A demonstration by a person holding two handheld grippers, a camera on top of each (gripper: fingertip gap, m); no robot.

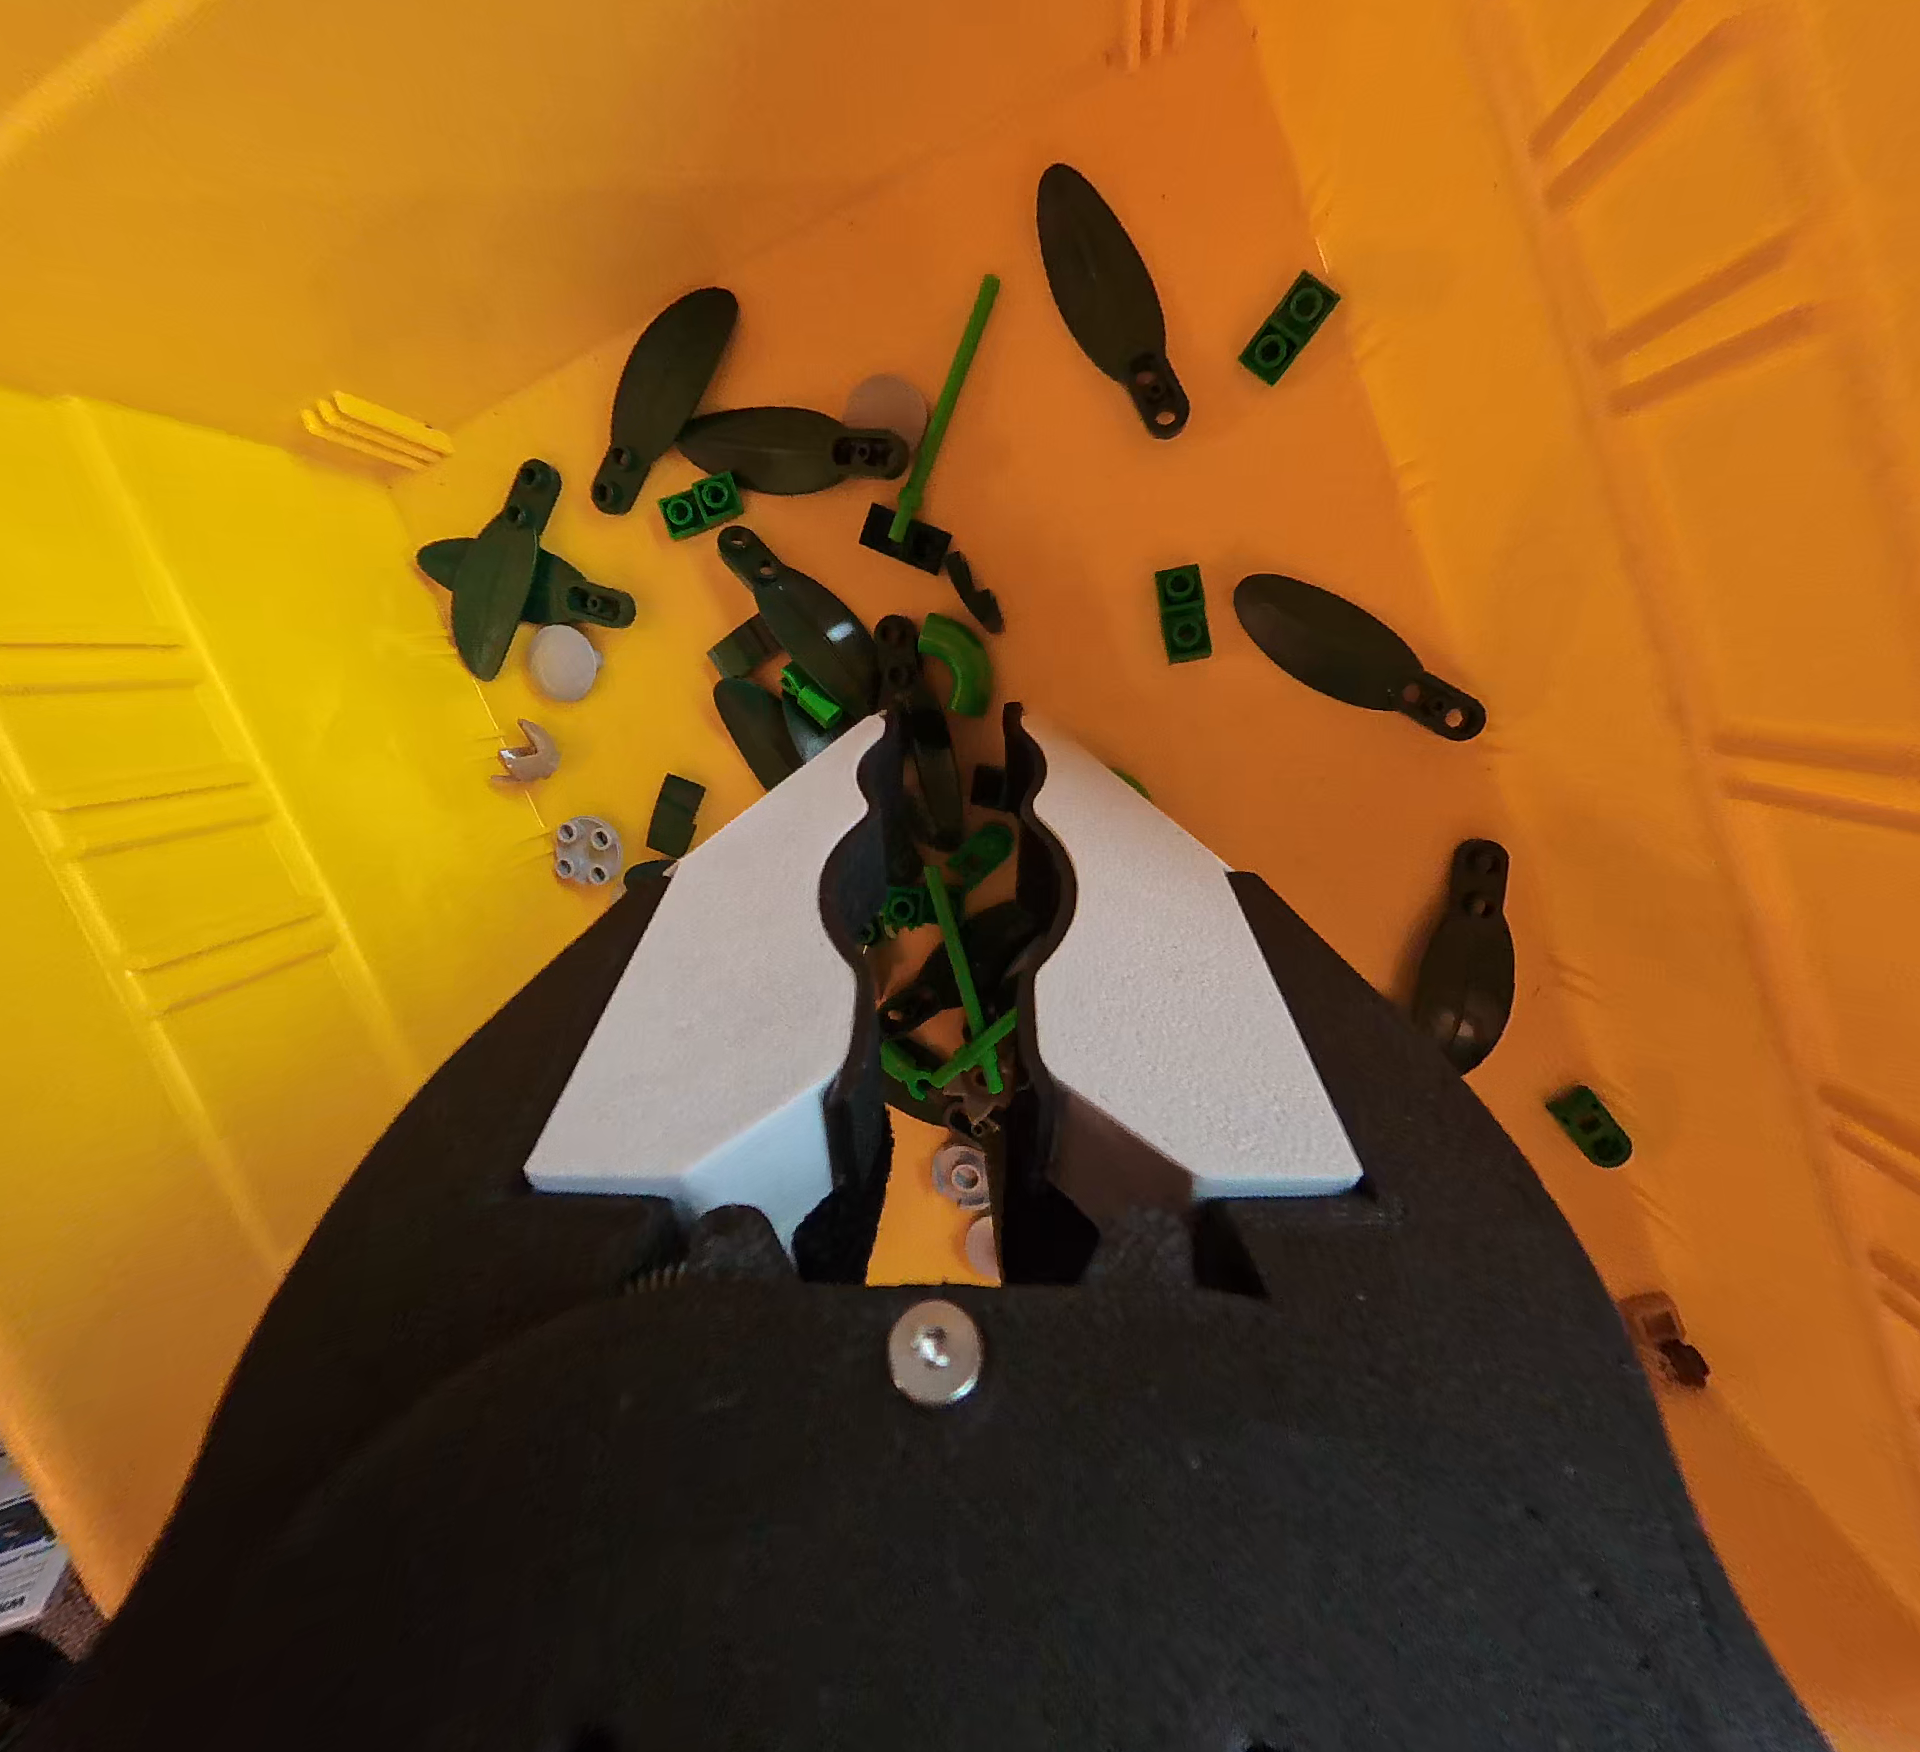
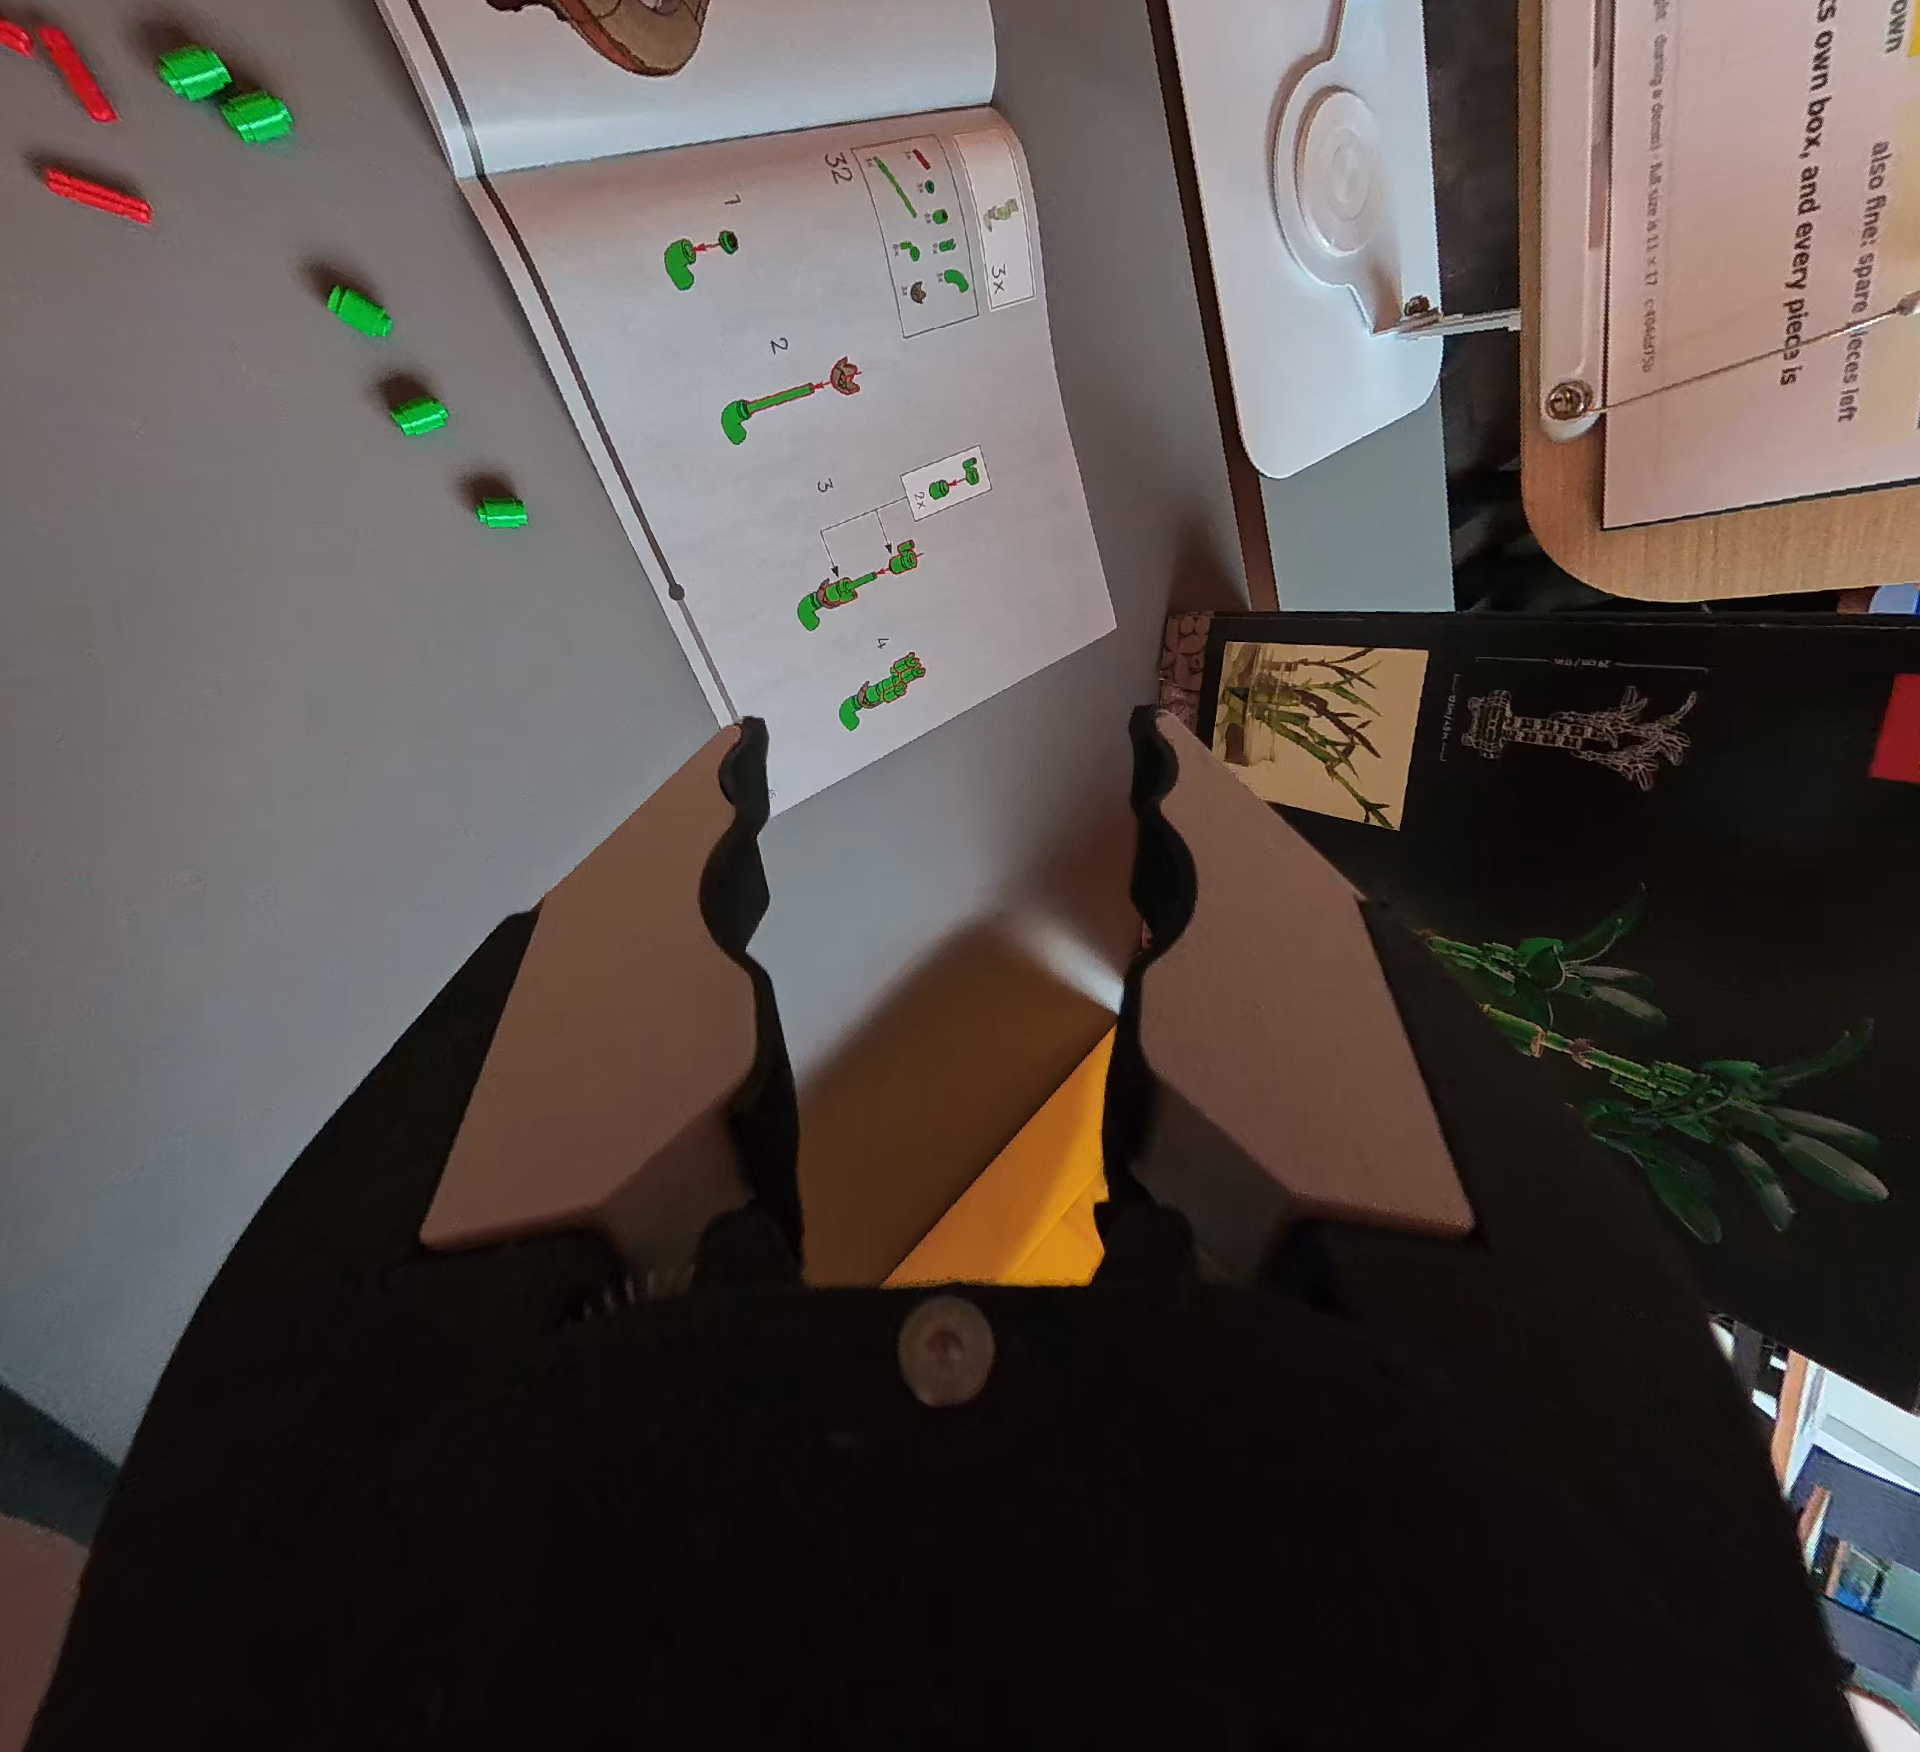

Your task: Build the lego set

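Honestly, the left gripper (image 1: 948, 726) is down inside the yellow bin (image 1: 312, 767), jaws narrowed to a slim gap over the pile of loose parts. A dark leaf piece (image 1: 928, 746) sits in that gap near the tips, but I can't tell if the pads actually pinch it.

These parts look feather-light, hard and slick, so they'd skate off if nudged. The thin green rod (image 1: 948, 398) ahead of the tips looks like the fiddly one: stiff but skinny, likely to roll or pivot, so I'd grab it mid-length across its width. The leaves are flat, so I'd go for the stubby end with the holes.

Counts, as far as I can see in the left wrist view: about ten dark leaves, some overlapping so that's rough; three bright green two-stud plates (image 1: 1288, 328) clear of the jaws; one curved green elbow (image 1: 961, 658) just beyond the tips; at least three green rods, two of them crossing under the jaws.

The right gripper (image 2: 945, 736) is spread wide and empty over the grey table (image 2: 260, 767), the open instruction booklet (image 2: 831, 414) right past its tips. Off to its left: six small green round pieces (image 2: 358, 312) and roughly three red pins (image 2: 96, 194).
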